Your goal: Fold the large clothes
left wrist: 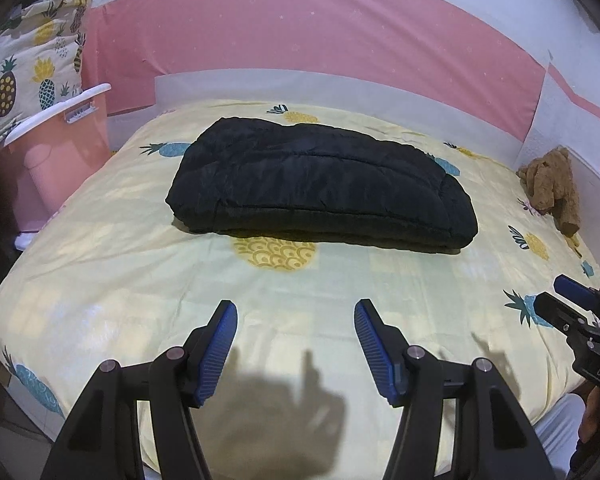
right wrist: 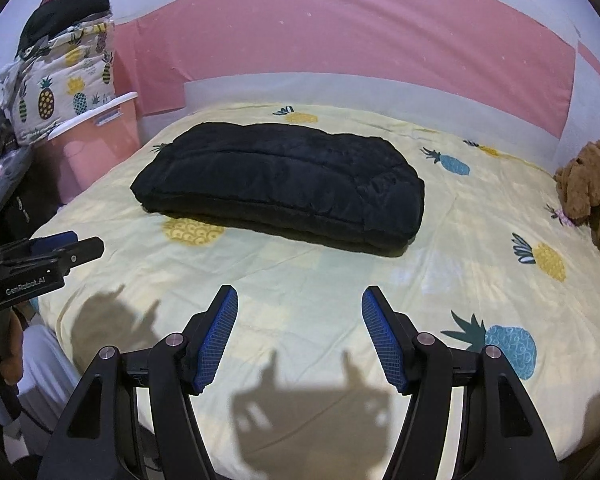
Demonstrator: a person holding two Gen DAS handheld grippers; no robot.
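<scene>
Both grippers hang above the near part of the bed, well short of the folded black jacket [left wrist: 320, 184], and neither one touches it. Left gripper [left wrist: 295, 308] has its blue pads [left wrist: 214, 354] spread apart with only bare sheet showing between them; it grasps nothing. Right gripper [right wrist: 299, 294] is likewise released, its blue pads [right wrist: 384, 340] standing wide over the sheet with nothing between them. In the left wrist view the right gripper also shows at the right edge, nearer the camera than the jacket.

That jacket, a dark quilted garment, lies folded into a thick, roughly rectangular bundle on the bed [left wrist: 340, 300], with its long side running across the view. Its layers are stacked, and the near edge shows the fold lines. The bed's yellow sheet is printed with blue and yellow pineapples, one yellow pineapple [left wrist: 274, 254] peeking out from just under the jacket's near edge.

To the right of the jacket, at the bed's far right corner, sits a brown plush toy [left wrist: 552, 188]. To the left of the jacket, off the bed, stands a pink bin [right wrist: 96, 140] with a white rim, and a pineapple-print bundle of bedding [right wrist: 60, 88] is piled above it. Behind the jacket runs a pink wall panel [left wrist: 300, 28]. Shadows of both grippers fall on the sheet on the near side of the jacket.
</scene>
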